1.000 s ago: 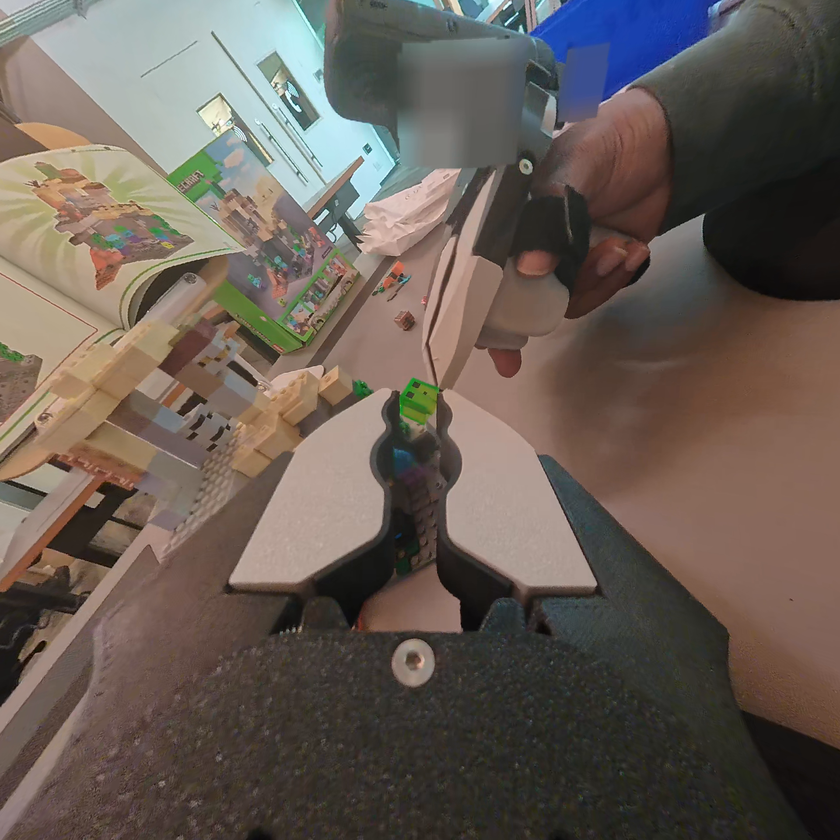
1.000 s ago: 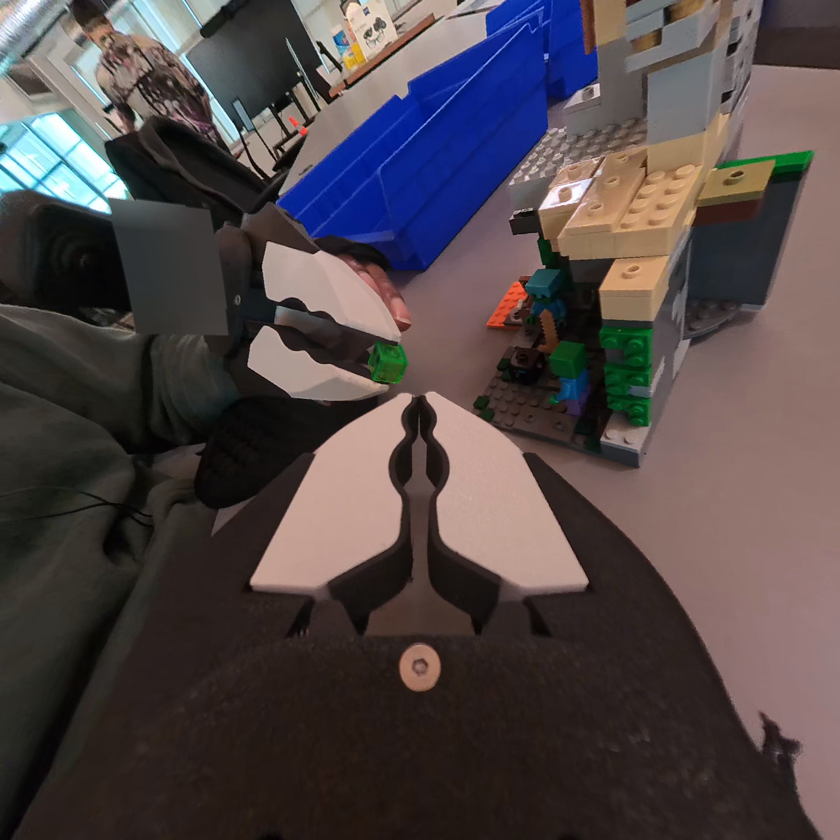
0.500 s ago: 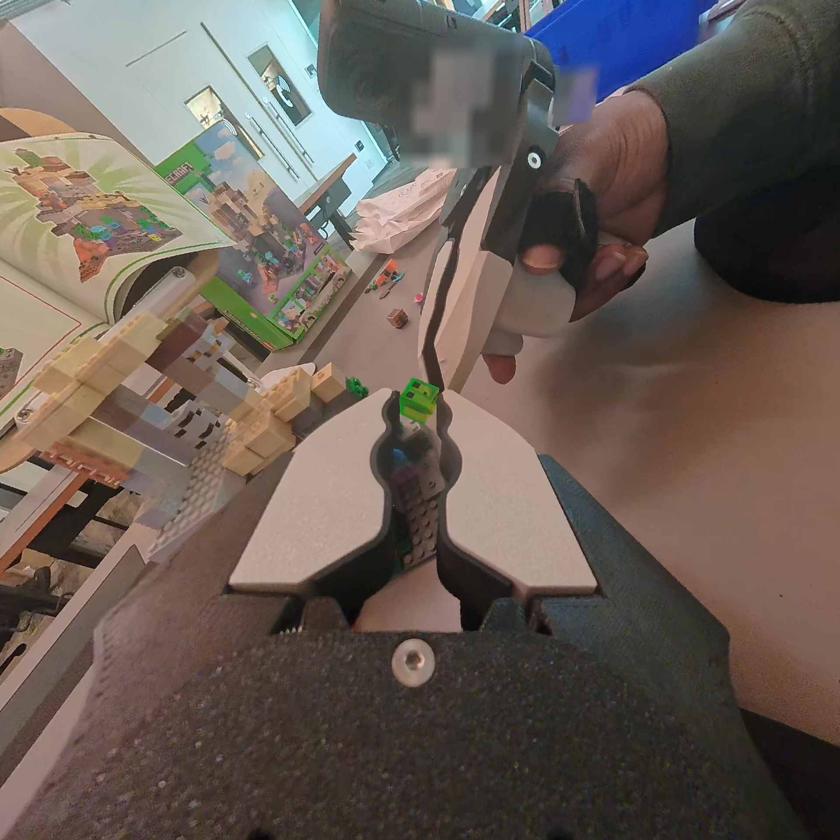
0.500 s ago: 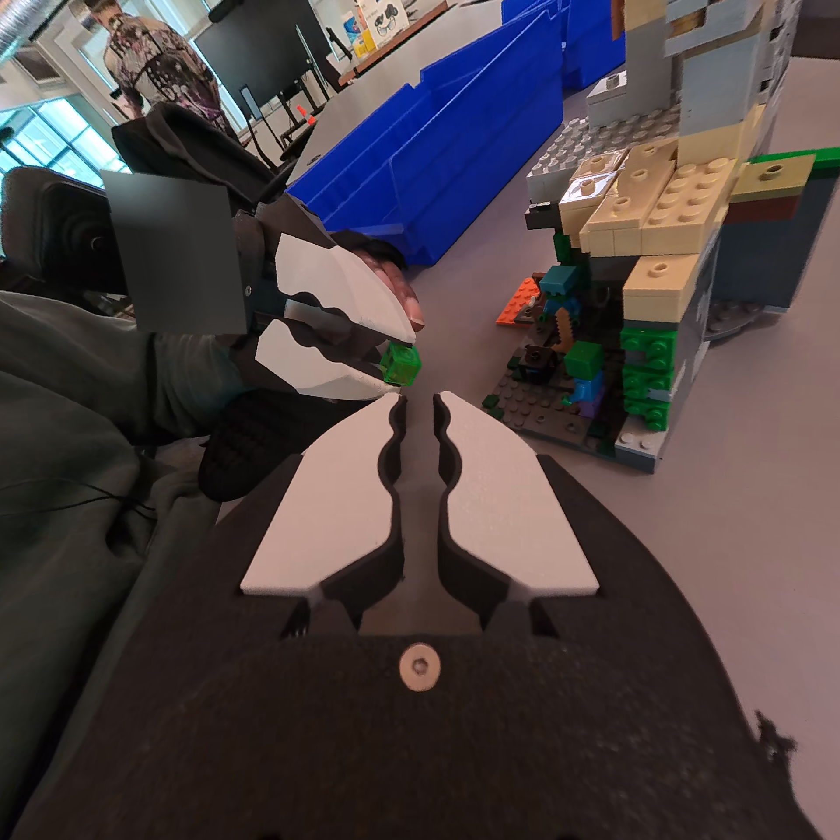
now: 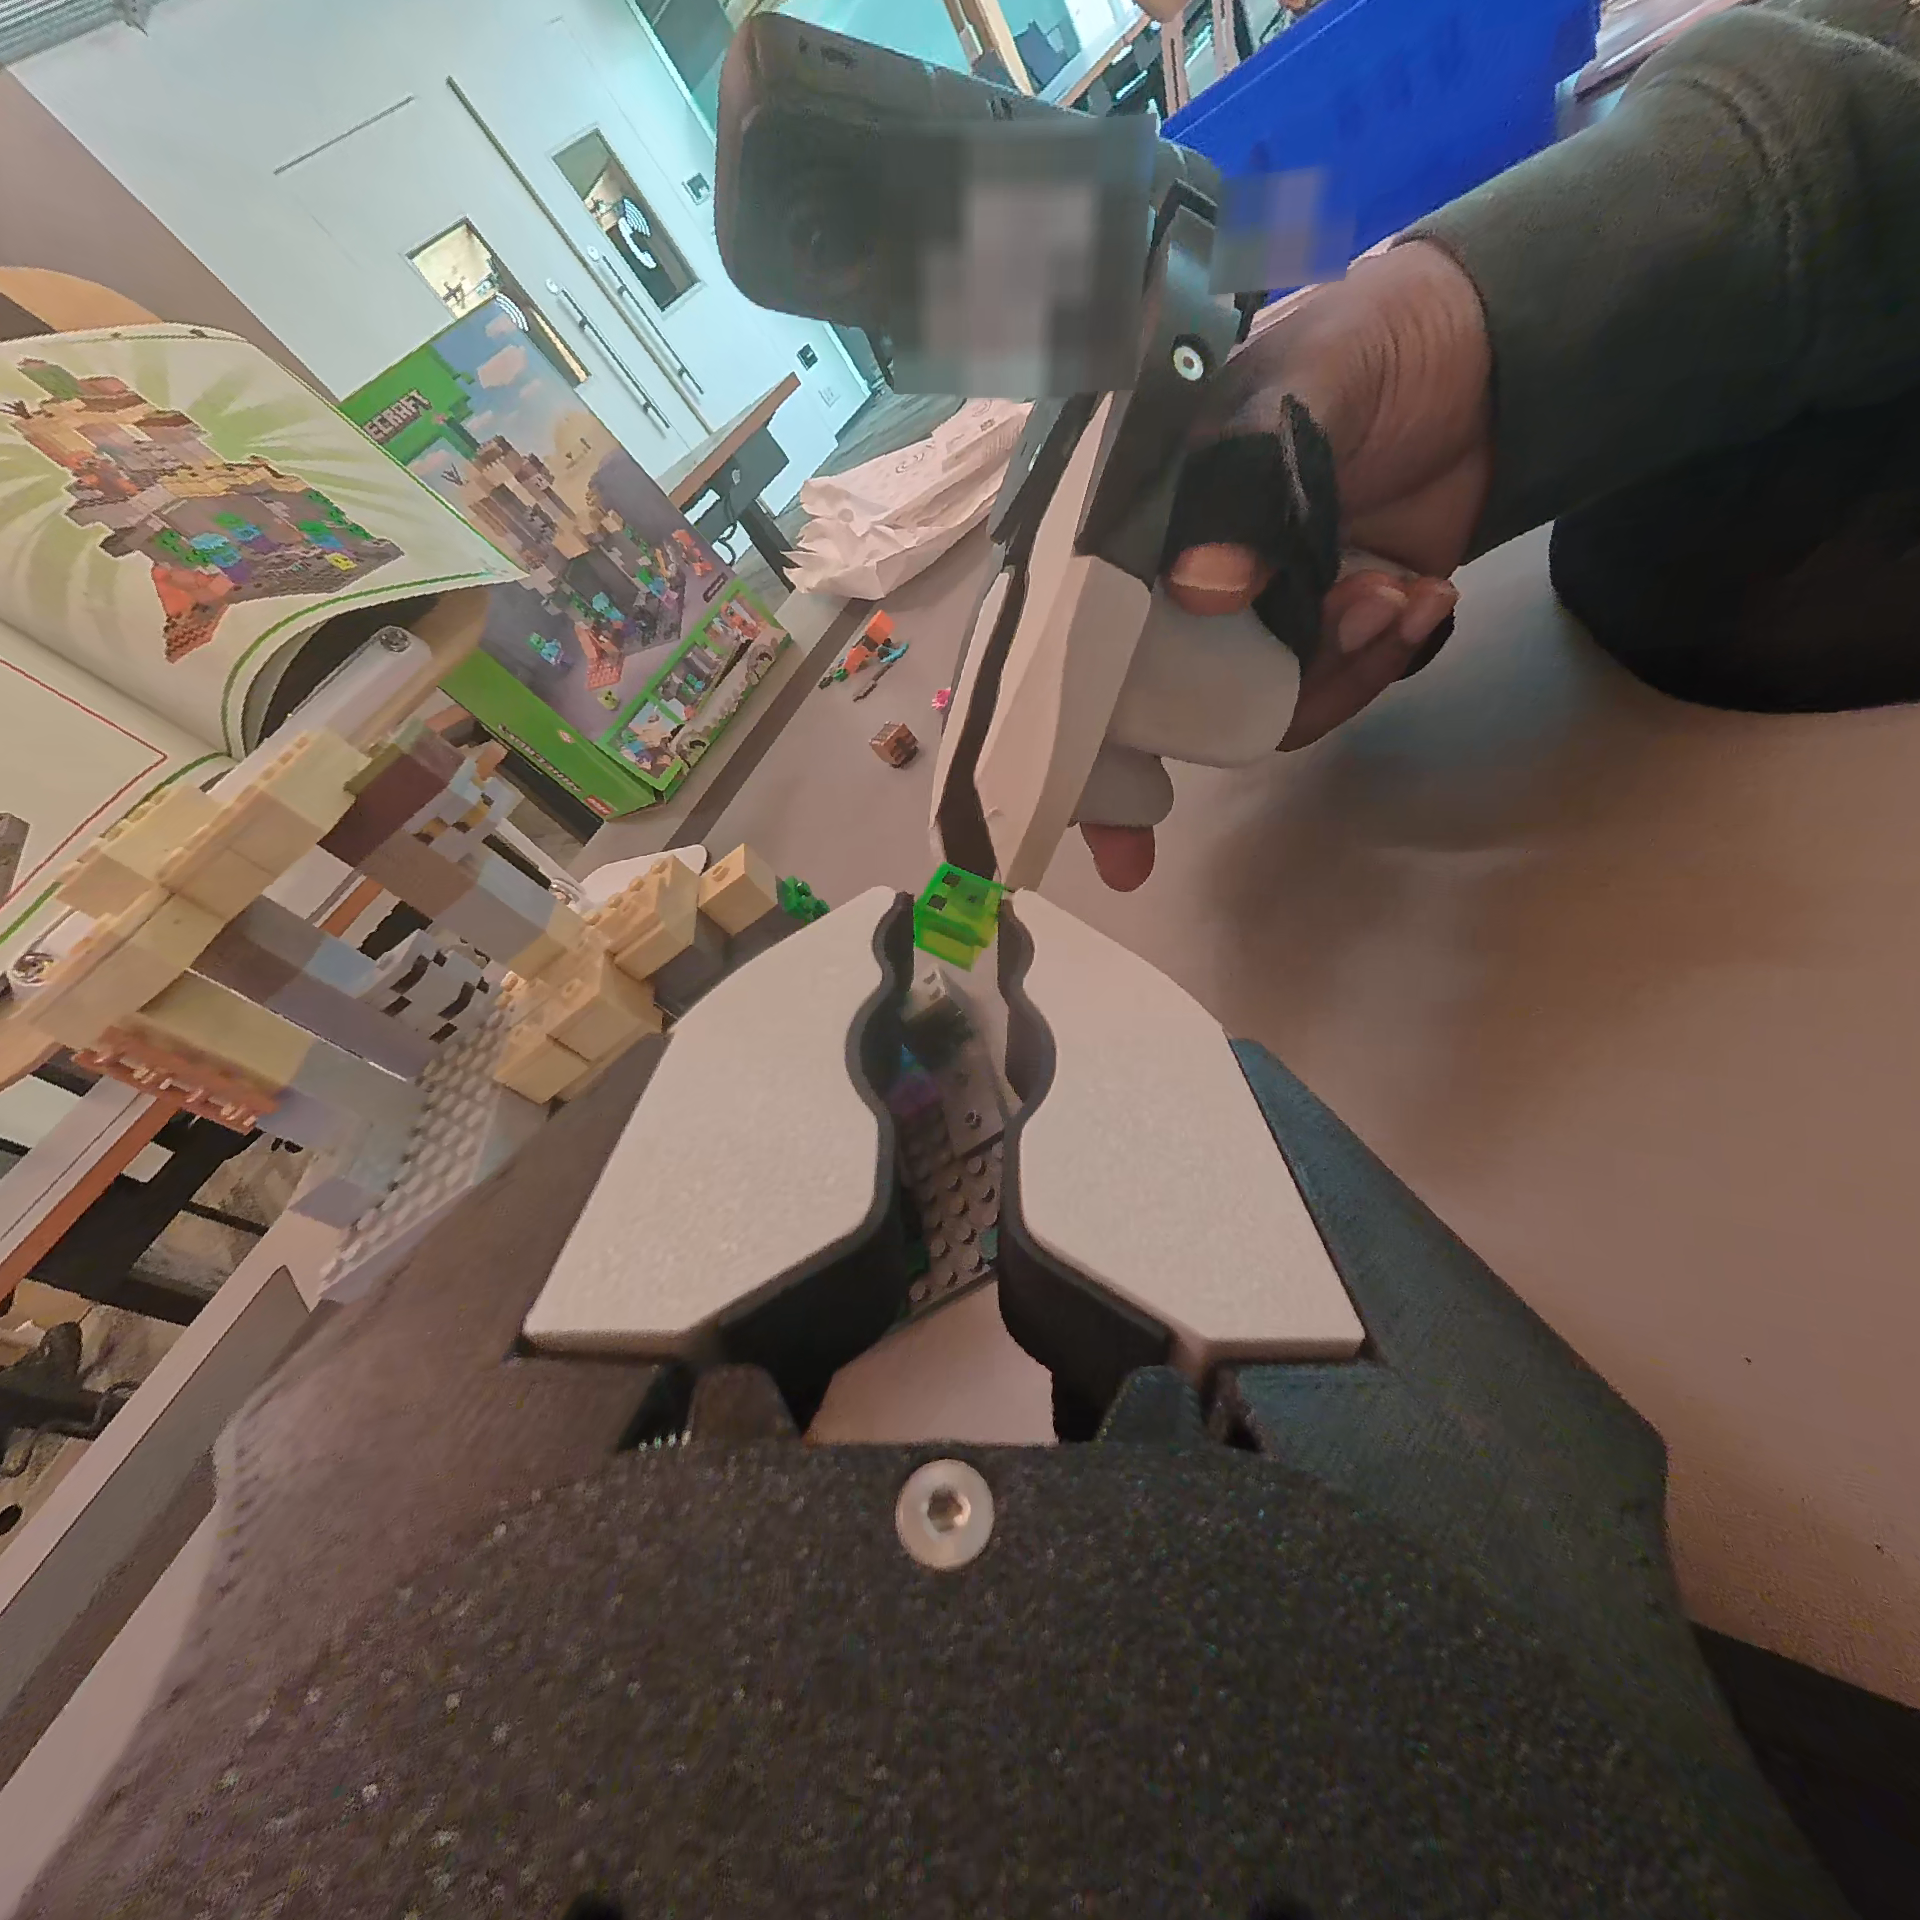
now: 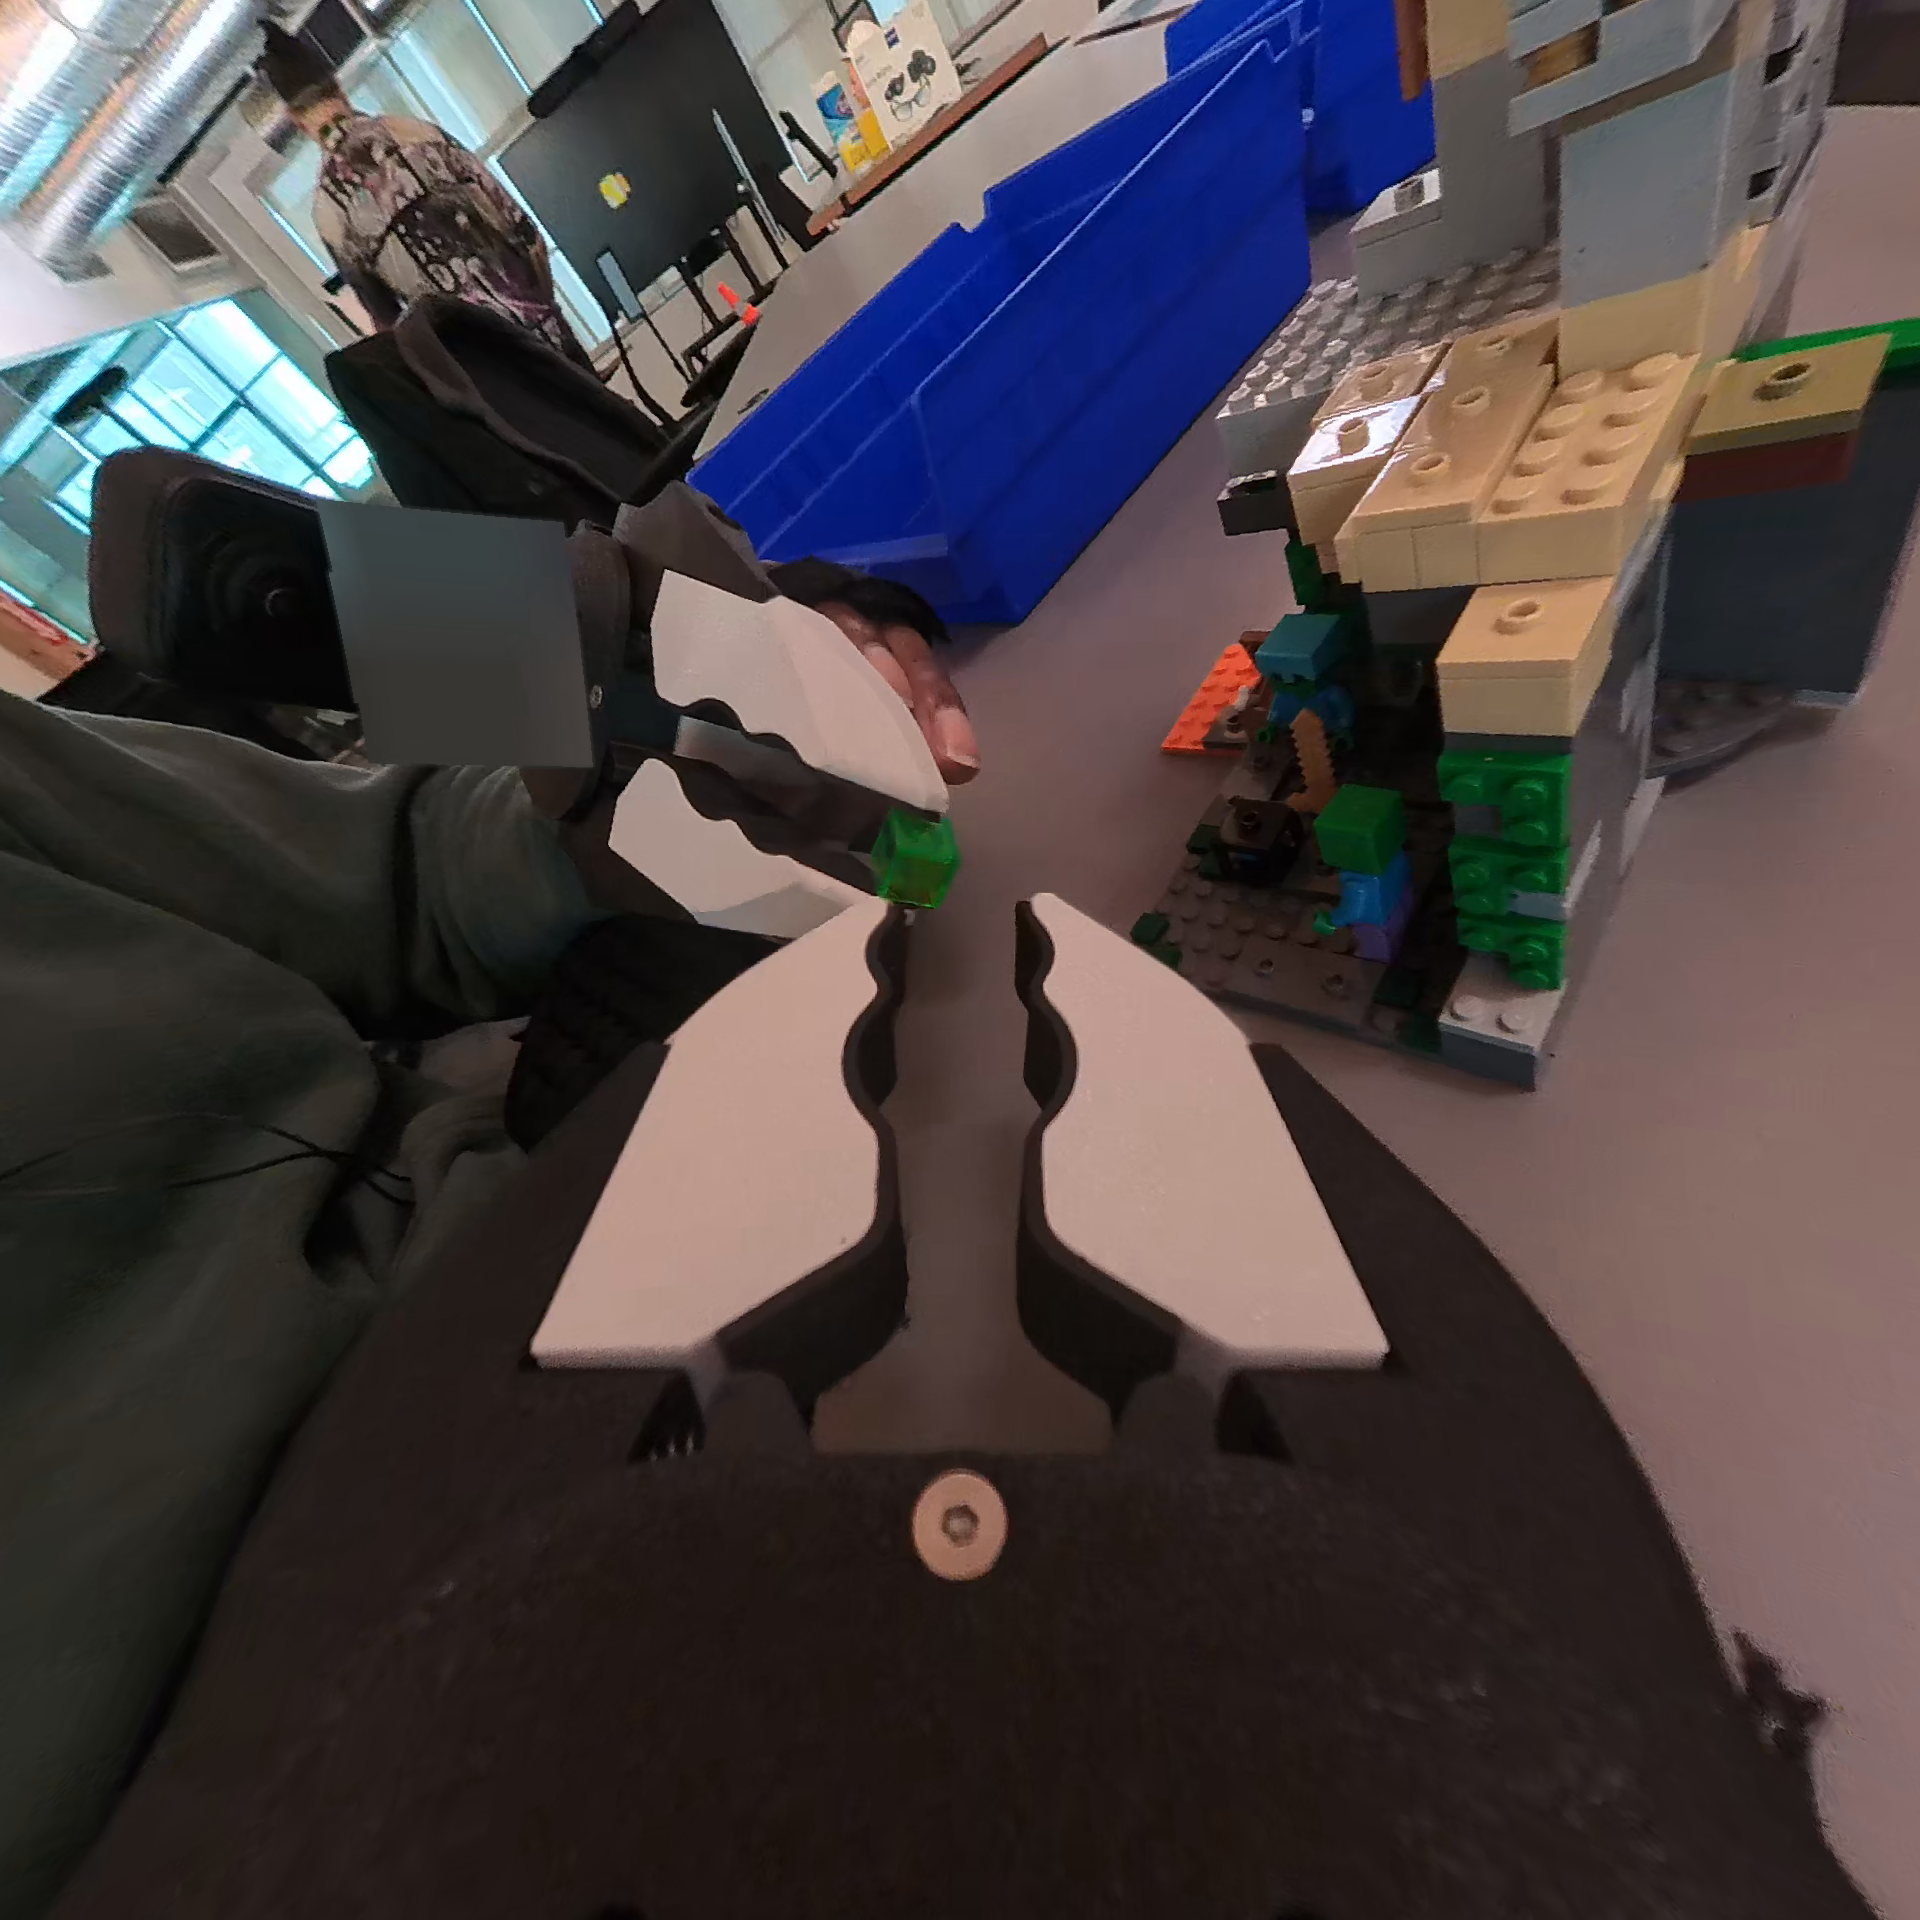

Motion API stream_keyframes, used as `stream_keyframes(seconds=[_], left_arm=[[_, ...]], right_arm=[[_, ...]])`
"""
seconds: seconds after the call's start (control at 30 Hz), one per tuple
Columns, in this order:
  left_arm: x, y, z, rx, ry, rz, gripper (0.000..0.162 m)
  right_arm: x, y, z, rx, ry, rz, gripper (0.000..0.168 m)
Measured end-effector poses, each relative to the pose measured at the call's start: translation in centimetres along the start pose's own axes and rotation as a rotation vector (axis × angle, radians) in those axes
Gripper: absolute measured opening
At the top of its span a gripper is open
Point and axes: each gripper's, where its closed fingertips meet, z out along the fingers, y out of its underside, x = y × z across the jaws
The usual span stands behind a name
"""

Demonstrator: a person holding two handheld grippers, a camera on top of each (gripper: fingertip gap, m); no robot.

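Two grippers meet over a grey table (image 6: 1558, 1247). Left gripper (image 5: 951, 914) is nearly closed, tips pinching a small translucent green cube (image 5: 956, 916); cube is equal-sided w/ no long axis, dark-dotted face toward left wrist cam. Right gripper (image 6: 961, 914) is partly open & empty, left tip just beside cube. Brick-built model (image 6: 1507, 644) stands near, blue bins (image 6: 1039, 364) behind.

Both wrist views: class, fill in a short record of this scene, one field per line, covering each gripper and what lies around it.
left gripper: shut on a translucent green cube
right gripper: open, empty, tips beside the cube
nearest build: brick model on the grey table
behind: blue bins
far side: set box, open instruction booklet
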Motion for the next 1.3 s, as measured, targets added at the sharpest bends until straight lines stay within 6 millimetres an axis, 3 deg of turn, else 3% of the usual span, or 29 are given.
stream_keyframes(seconds=[0.27, 0.47, 0.83, 0.97, 1.03, 1.13, 1.23, 1.3], left_arm=[[0.2, 0.0, 0.0, -0.004, 0.003, 0.025, 0.015], [0.2, -0.3, -0.1, 0.010, 0.000, 0.028, 0.015], [0.4, -0.4, -0.2, 0.009, -0.013, 0.093, 0.015], [-1.1, -0.1, -0.8, -0.038, -0.078, 0.067, 0.015], [-3.5, -0.1, -2.5, -0.077, -0.190, 0.039, 0.015], [-7.4, 0.1, -7.1, -0.146, -0.362, -0.030, 0.015], [-11.9, 2.3, -13.1, -0.296, -0.530, -0.079, 0.015], [-14.1, 4.9, -16.9, -0.405, -0.588, -0.161, 0.015]], right_arm=[[-0.9, 0.0, 0.4, 0.003, -0.075, 0.045, 0.024], [-1.1, -0.4, 0.3, 0.036, -0.100, 0.074, 0.012], [-1.2, -0.2, 0.3, 0.021, -0.094, 0.051, 0.012], [-1.0, -0.6, 0.1, 0.048, -0.069, 0.047, 0.013], [-0.7, -1.0, -0.2, 0.068, -0.049, 0.041, 0.015], [-0.1, -1.0, -0.4, 0.073, -0.030, 0.054, 0.015], [0.2, -0.7, -0.1, 0.059, -0.026, 0.081, 0.015], [0.3, -0.4, 0.2, 0.042, -0.020, 0.082, 0.015]])
